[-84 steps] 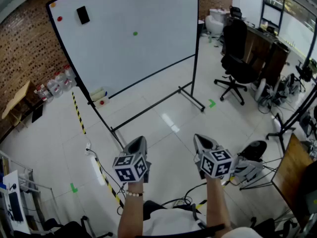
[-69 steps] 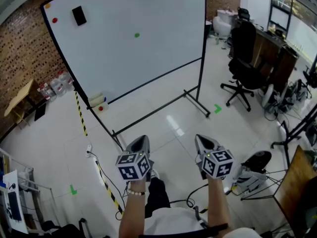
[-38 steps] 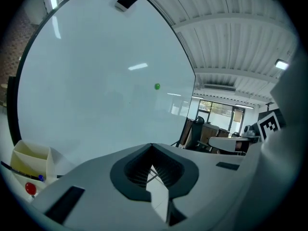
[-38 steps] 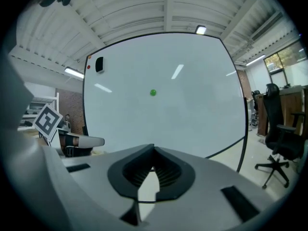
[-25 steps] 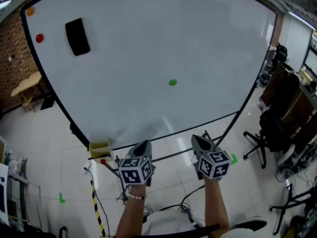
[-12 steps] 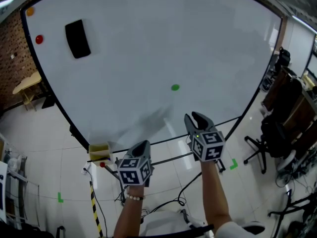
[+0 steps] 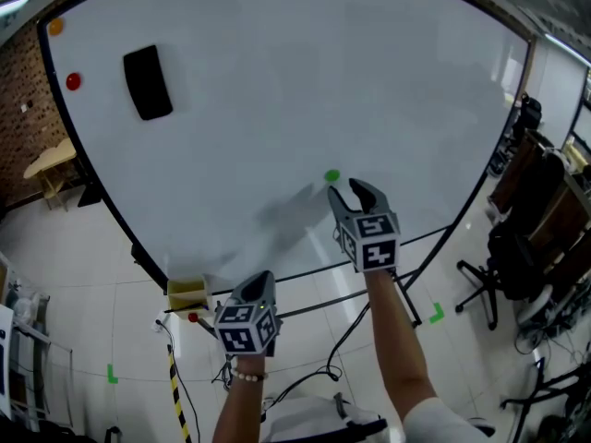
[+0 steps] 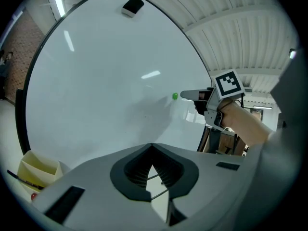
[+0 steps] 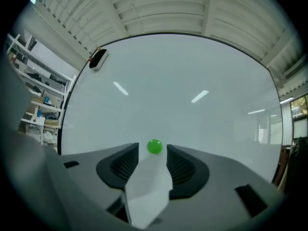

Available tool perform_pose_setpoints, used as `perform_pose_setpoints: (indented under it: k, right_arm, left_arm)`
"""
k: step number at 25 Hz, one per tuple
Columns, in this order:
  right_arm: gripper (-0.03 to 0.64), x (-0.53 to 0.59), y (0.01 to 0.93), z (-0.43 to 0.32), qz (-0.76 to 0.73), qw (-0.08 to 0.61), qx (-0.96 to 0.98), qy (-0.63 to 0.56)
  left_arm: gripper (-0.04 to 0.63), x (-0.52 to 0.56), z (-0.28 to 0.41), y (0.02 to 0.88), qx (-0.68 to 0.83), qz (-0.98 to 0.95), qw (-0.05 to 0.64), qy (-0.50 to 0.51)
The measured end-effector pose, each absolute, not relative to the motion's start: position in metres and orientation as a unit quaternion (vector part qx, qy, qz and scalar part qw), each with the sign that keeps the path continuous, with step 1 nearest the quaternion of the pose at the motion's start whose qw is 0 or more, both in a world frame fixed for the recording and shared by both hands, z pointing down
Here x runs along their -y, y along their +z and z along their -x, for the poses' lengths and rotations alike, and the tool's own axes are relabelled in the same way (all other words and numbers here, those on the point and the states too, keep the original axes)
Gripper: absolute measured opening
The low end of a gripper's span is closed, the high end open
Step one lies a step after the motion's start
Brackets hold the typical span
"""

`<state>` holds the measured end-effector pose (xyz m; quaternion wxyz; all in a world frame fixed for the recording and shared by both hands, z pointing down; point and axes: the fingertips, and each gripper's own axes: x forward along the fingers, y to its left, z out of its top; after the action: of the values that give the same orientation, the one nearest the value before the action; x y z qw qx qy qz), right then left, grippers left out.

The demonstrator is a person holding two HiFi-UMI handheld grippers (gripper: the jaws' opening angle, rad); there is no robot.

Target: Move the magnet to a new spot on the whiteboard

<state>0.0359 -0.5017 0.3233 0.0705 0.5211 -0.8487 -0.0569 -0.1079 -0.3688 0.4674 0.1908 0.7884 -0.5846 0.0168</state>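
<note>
Green magnet (image 9: 154, 147) on whiteboard (image 9: 192, 81) — at right gripper (image 9: 152, 154) tips, jaws opening, pads clear.

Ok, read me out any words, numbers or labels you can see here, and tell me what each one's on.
No readable text anywhere in these views.
The whiteboard: no writing; it carries only a green magnet, a black eraser, a red magnet and an orange magnet.
The right marker cube and left marker cube: black-and-white square patterns, not letters or numbers.
</note>
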Motion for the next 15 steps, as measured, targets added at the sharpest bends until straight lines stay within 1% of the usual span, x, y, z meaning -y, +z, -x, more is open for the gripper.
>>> perform_pose_setpoints:
  k: [15]
  right_arm:
    - [0.207,0.532,0.33,-0.023,-0.539,0.114,0.831,-0.073]
  left_arm:
    - [-0.006,0.373,0.121,0.471,0.589,-0.784,0.196,0.012]
